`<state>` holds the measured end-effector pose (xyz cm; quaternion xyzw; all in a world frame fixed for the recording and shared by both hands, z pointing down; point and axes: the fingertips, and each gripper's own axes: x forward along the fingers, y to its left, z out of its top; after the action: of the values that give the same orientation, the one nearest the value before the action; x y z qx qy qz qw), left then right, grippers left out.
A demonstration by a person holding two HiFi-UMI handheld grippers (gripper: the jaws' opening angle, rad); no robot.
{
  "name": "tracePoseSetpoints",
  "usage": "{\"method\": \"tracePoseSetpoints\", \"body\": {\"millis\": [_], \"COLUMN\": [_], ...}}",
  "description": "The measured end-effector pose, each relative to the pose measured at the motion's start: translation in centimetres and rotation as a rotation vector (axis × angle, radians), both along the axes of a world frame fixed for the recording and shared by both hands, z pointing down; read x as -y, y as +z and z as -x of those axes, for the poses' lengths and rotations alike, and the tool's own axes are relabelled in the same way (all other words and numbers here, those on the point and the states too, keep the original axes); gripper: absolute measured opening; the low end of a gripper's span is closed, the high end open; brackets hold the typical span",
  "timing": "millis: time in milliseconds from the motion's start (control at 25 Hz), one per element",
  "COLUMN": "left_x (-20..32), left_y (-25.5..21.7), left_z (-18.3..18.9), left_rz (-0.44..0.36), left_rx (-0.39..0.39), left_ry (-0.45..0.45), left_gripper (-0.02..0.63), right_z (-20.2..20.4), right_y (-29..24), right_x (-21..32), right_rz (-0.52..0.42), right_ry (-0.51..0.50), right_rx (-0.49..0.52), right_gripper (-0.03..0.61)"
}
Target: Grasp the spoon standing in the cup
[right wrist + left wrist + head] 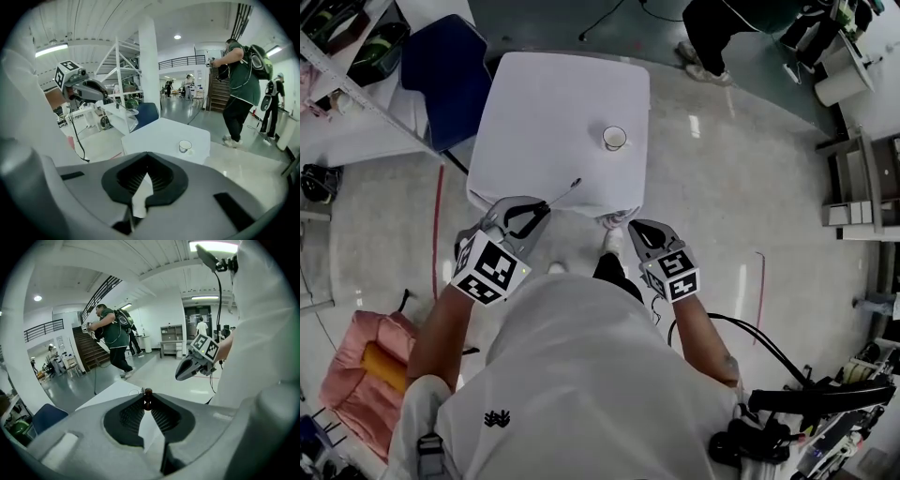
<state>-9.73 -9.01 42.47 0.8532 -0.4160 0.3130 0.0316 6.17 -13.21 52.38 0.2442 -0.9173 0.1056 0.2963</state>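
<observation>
One white square table fills the middle of the head view, with a blue chair at its far left corner and pale floor around it. Both grippers hang over the table's near edge, in front of the person's white shirt.

The left gripper has its jaws clamped on the spoon. The thin dark handle sticks out past the jaw tips and slants up over the tabletop, and the left gripper view shows a small dark part of it pinched between the pads. The right gripper is closed with nothing between its jaws, whose tips meet.

The cup stands upright on the right half of the table, well apart from the spoon and from both grippers.
</observation>
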Motion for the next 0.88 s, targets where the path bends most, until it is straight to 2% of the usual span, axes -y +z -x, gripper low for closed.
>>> {"method": "tracePoseSetpoints", "body": {"millis": [400, 880], "left_x": [-5.6, -7.4], "left_y": [-0.1, 0.5], "left_z": [1.3, 1.4], "left_rz": [0.004, 0.013], "left_rx": [-0.006, -0.010], "left_ry": [0.030, 0.061], "left_gripper": [0.051, 0.051], "right_z": [2.6, 3.9], "right_y": [-0.2, -0.6], "right_x": [-5.0, -6.6], "right_rz": [-0.016, -0.045], "right_ry": [-0.015, -0.028], "right_rx": [-0.007, -0.017], "right_gripper": [0.009, 0.009]}}
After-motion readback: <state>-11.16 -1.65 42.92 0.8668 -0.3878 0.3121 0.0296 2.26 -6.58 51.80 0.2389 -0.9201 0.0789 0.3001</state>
